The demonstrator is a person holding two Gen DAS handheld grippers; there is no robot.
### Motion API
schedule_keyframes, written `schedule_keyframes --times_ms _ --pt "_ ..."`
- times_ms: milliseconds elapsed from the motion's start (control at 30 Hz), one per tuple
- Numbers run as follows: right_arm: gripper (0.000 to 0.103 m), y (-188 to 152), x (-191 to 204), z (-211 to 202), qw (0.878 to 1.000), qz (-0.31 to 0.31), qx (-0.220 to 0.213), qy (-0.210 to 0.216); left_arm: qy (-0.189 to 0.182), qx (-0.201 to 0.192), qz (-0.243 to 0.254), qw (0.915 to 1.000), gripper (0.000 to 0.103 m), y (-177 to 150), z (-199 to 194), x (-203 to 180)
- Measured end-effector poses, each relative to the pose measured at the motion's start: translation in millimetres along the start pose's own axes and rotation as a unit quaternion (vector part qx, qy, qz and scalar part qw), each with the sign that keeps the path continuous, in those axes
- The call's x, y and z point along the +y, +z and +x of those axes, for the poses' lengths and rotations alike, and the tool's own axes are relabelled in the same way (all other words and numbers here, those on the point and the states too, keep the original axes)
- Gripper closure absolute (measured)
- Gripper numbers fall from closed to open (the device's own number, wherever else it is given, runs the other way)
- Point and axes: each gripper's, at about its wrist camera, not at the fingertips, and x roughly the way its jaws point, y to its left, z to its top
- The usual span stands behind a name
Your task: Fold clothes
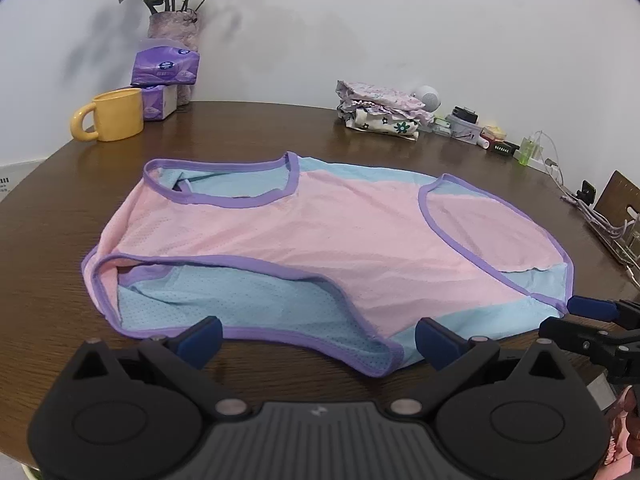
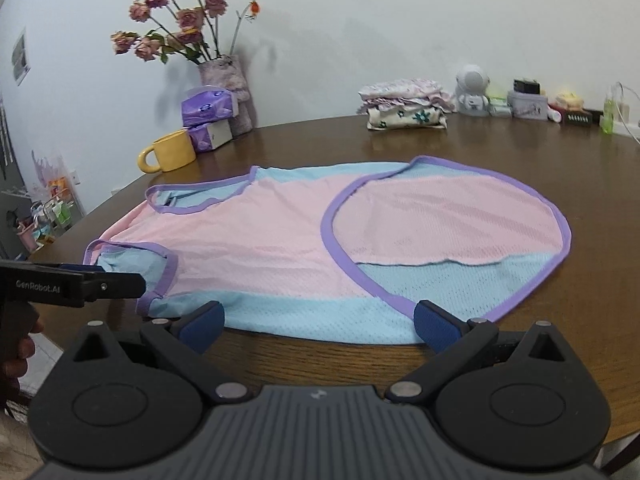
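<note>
where flowers (image 2: 176, 20) fill vase (image 2: 226, 76), contents unclear

— Which colours has the vest (image 1: 320, 240)?
— It is pink and light blue mesh with small holes, and the edges are purple.
— And the other things?
— The table (image 1: 248, 132) is dark brown wood. The mug (image 1: 114, 114) is yellow. The tissue packs (image 2: 206, 106) are purple. The folded clothes (image 2: 404, 104) have a flower pattern. The gripper pads (image 2: 202, 326) are dark blue.
</note>
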Motion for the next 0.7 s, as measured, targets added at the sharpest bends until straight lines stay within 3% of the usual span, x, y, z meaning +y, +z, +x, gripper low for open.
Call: schedule_keyframes --times_ms 333,700 --pt "0.000 -1.6 -6.1 -3.5 0.999 0.018 0.004 0.031 -0.003 0.002 0.012 0.9999 0.000 2.9 -0.5 -6.5" --pt "0.001 1.6 -8.6 -6.3 0.999 0.028 0.001 0.018 -0.012 -0.009 0.005 0.9999 0.000 7.8 -7.2 -3.9"
